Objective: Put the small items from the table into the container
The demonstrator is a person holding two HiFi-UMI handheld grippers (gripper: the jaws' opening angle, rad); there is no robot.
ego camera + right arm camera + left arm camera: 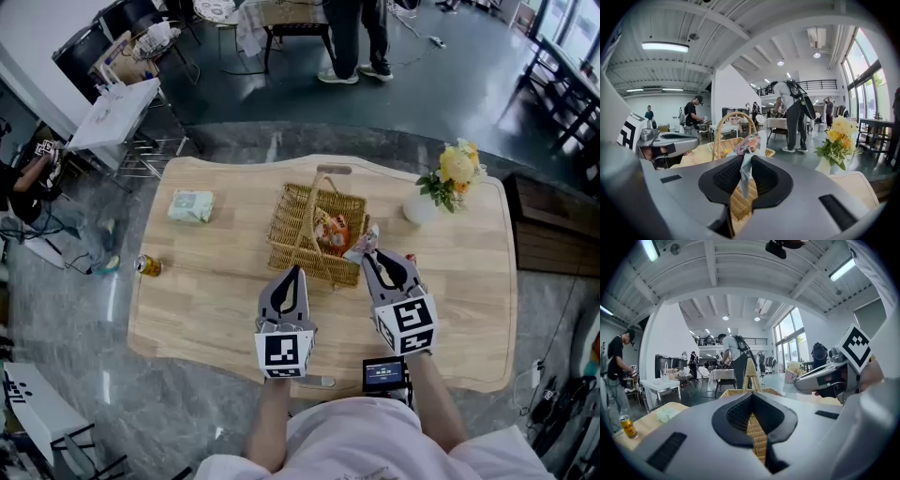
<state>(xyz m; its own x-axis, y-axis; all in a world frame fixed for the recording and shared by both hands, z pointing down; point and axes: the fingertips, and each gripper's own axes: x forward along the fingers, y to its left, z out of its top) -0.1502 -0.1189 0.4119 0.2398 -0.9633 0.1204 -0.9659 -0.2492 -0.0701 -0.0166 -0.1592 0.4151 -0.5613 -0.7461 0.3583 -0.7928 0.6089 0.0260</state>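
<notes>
The right hand-held gripper (367,253) is clenching a crinkly snack packet (745,146) by its edge, and the wicker basket (289,246) is sitting just ahead of its tips on the worktop (206,300). The left hand-held gripper (292,274) is hovering alongside with jaws closed on nothing, the basket directly ahead.

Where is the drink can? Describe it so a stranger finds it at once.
Take the wooden table and go to its left end in the head view, away from the wicker basket. By that edge, nearer the person than the pale green packet, sits the can: the only shiny gold-and-red metal cylinder there.
</notes>
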